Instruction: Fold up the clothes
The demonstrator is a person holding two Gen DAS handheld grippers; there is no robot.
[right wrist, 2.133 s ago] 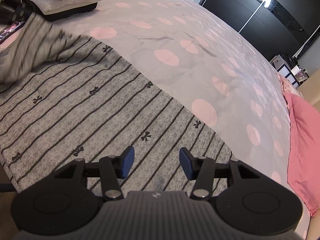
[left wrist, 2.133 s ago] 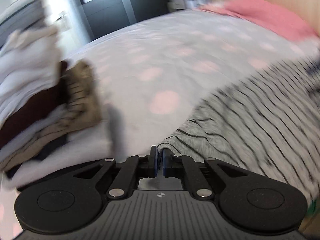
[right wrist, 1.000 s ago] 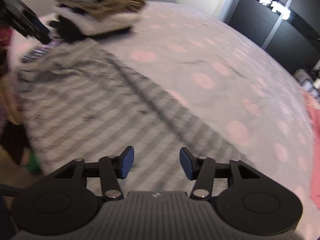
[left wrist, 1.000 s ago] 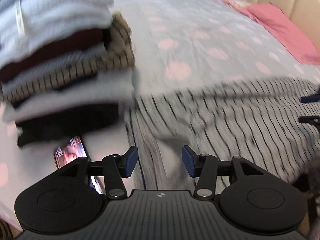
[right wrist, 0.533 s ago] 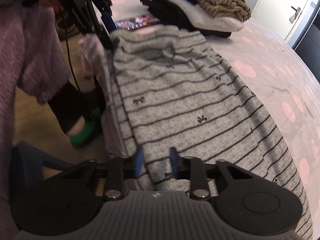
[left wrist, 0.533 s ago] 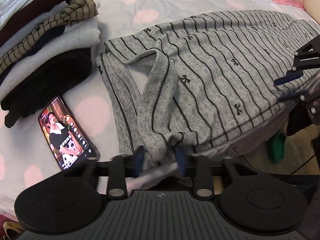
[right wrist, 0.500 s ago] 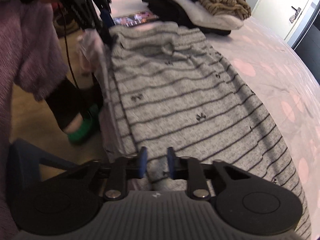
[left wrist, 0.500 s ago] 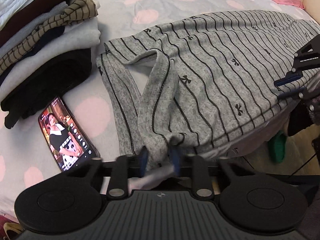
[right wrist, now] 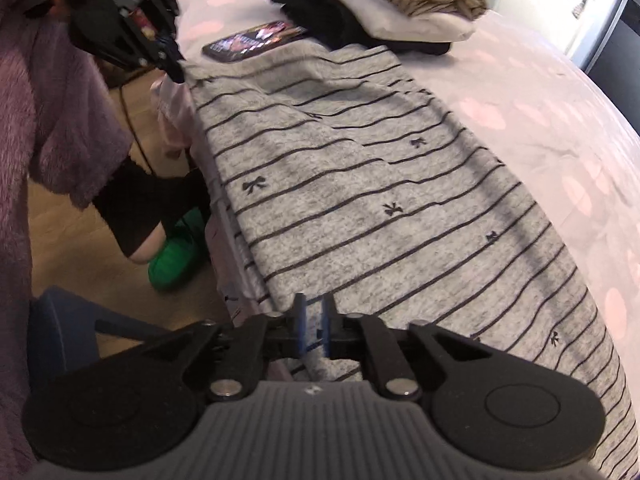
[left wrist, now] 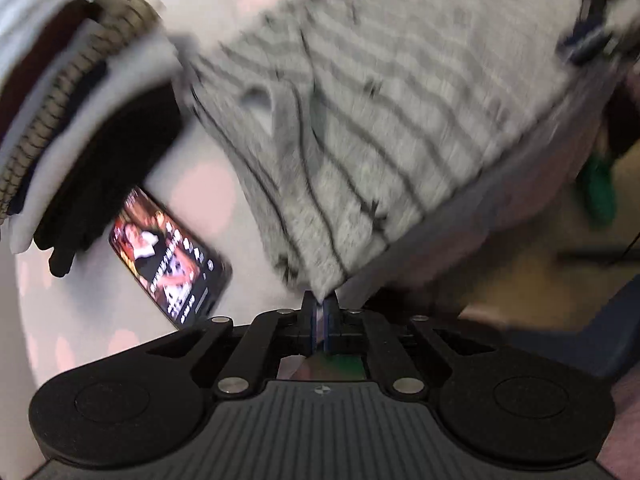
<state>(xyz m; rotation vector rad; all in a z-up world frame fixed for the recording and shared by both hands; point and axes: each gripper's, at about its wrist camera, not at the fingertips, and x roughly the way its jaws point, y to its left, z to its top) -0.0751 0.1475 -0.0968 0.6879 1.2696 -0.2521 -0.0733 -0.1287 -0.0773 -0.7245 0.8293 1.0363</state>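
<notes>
The left gripper (left wrist: 319, 312) is pinched tight on a corner of the grey striped garment (left wrist: 380, 120), its blue pads pressed together with the fabric drawn to a point between them. The right gripper (right wrist: 314, 328) is likewise clamped on the garment's (right wrist: 380, 208) near edge, the cloth bunched in the narrow slot between its jaws.

The garment, grey with thin dark stripes and small bow marks, lies spread along the edge of the bed (right wrist: 560, 100), which has a pale cover with pink dots. In the right wrist view it runs from 6 o'clock up towards 12, and the left gripper (right wrist: 172, 60) shows at about 10 o'clock, holding the far corner.

A stack of folded clothes (right wrist: 400, 4) sits on the bed at 12 o'clock in that view, just beyond the garment; in the blurred left wrist view the stack (left wrist: 80, 92) is at 9 to 10 o'clock. A phone (left wrist: 168, 256) with a lit screen lies on the bed just beside the stack and the garment.
</notes>
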